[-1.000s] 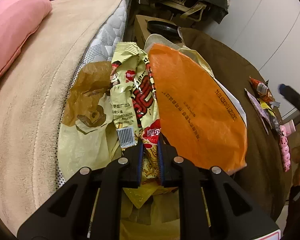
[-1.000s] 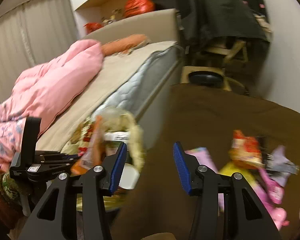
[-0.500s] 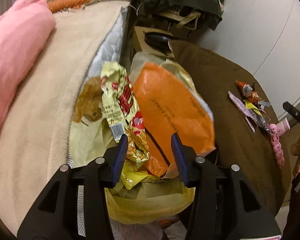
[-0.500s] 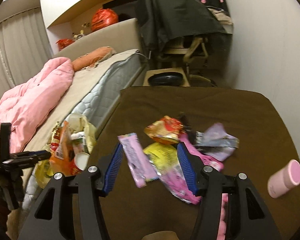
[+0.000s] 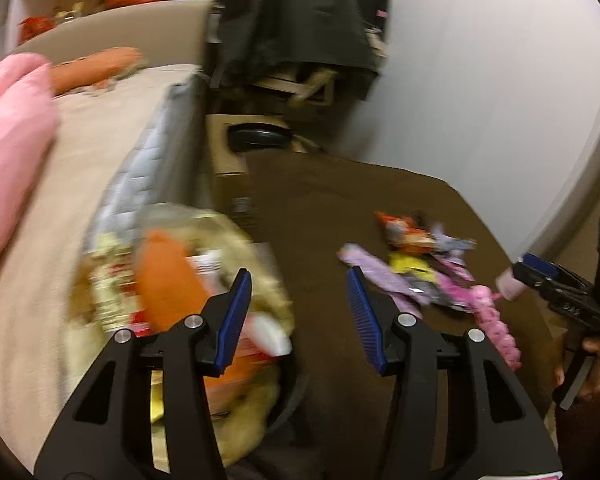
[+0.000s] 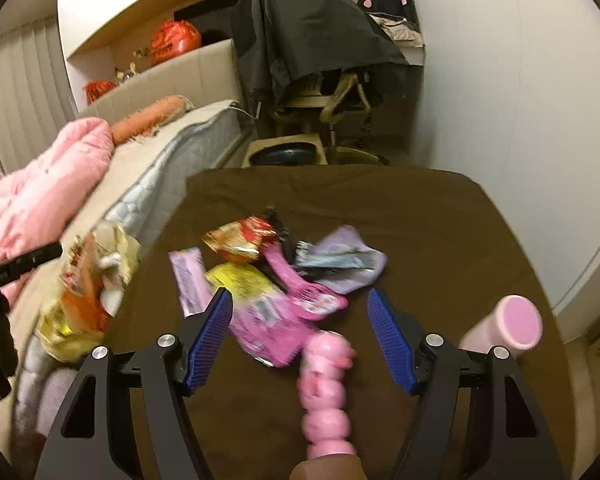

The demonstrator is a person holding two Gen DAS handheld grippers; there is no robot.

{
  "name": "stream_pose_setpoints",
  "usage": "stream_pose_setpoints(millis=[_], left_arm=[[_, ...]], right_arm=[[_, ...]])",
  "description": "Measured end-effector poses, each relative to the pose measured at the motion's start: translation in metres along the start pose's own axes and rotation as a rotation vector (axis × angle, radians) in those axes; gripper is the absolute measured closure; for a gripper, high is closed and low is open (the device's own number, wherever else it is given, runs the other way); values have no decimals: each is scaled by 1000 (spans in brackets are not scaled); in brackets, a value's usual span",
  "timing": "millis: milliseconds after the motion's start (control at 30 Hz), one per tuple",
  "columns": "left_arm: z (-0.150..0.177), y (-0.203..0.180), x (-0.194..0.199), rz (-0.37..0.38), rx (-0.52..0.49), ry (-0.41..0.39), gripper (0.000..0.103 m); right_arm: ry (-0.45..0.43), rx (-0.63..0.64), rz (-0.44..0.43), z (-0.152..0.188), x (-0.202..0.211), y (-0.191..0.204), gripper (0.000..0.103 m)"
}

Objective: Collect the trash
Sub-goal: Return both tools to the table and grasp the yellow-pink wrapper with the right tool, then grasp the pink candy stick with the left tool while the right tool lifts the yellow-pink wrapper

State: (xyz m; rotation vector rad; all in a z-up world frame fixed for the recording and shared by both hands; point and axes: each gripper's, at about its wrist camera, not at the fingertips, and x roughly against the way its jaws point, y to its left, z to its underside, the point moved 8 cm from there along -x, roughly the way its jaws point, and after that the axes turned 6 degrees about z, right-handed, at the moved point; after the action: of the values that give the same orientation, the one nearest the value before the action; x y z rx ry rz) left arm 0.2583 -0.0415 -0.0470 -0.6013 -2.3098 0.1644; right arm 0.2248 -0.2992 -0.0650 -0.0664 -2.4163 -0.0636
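Observation:
A yellow trash bag (image 5: 256,400) full of wrappers, with an orange packet (image 5: 168,284) on top, sits between the bed and the brown table; it also shows in the right wrist view (image 6: 80,304). My left gripper (image 5: 298,296) is open and empty above the table's left edge, beside the bag. A pile of wrappers (image 6: 276,276) lies on the table: red, yellow, pink and lilac; it shows in the left wrist view too (image 5: 416,268). My right gripper (image 6: 300,320) is open and empty, just above the near pink wrapper.
A pink beaded toy (image 6: 324,392) and a pink bottle (image 6: 508,324) lie on the brown table (image 6: 420,208) near my right gripper. The bed (image 6: 148,160) with a pink blanket runs along the left. A chair with dark clothes (image 6: 320,40) stands behind.
My left gripper let go of the yellow snack wrapper into the bag, opened wide and swung right toward the table. My right gripper moved over the wrapper pile and opened wider.

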Motion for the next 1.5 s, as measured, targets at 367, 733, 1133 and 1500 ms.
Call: stream_pose_setpoints(millis=[367,733,1133,1500], left_arm=[[10,-60,-69,51,-46,99,55],[18,-19,-54,-21,36,96,55],[29,-10,-56,19,75,110,55],[30,-26,-62,59,53,121,55]], right_arm=[[42,71,35,28,-5,-17,37],[165,335,-185,22,-70,73,46],[192,284,-148,38,-52,71,98],[248,207,-211,74,-7,66,98]])
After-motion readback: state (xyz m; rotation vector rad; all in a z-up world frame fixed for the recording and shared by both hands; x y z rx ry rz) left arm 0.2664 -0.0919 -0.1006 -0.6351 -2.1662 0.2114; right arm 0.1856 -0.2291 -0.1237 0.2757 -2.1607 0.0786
